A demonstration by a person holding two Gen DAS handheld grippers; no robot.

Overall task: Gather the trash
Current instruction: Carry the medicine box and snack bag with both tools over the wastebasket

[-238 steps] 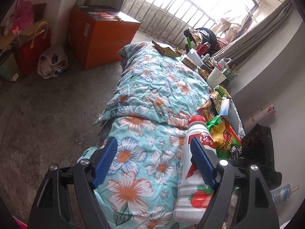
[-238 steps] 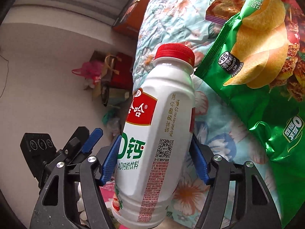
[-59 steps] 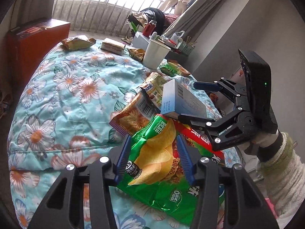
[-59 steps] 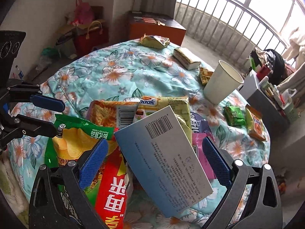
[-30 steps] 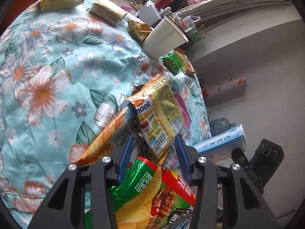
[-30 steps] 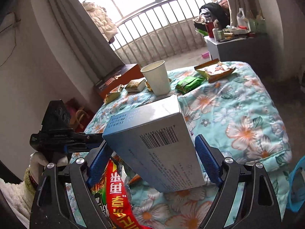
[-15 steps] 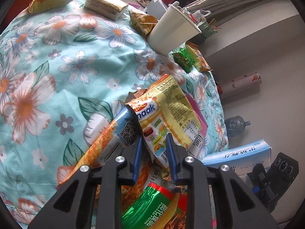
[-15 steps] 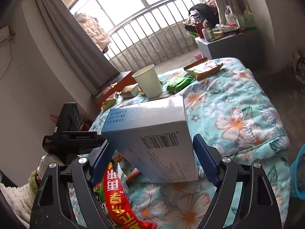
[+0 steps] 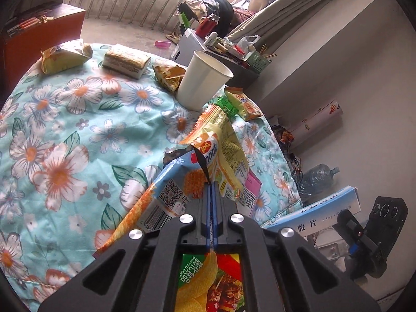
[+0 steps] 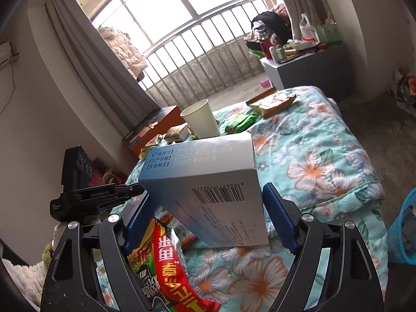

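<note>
On the floral quilt [image 9: 78,130] lies a heap of wrappers. My left gripper [image 9: 211,186] is shut, its blue pads pinching the edges of a yellow snack wrapper [image 9: 226,145] and an orange-blue packet [image 9: 171,189], both lifted off the quilt. A green chip bag [image 9: 208,280] lies under the left gripper's body. My right gripper [image 10: 208,218] is shut on a blue-white carton [image 10: 208,182], held above the quilt and the red-green chip bag [image 10: 166,260]. The carton [image 9: 325,215] also shows at the right of the left wrist view.
A white paper cup [image 9: 202,80] stands mid-quilt, with several snack packs [image 9: 124,61] behind it and a small green pack [image 10: 241,122] beside it. A blue basket [image 10: 403,234] stands on the floor at the right, and a grey cabinet [image 10: 299,70] stands by the window.
The left jaws have closed fully on the wrapper edges and lifted them a little. The right gripper keeps the carton and has shifted slightly.
</note>
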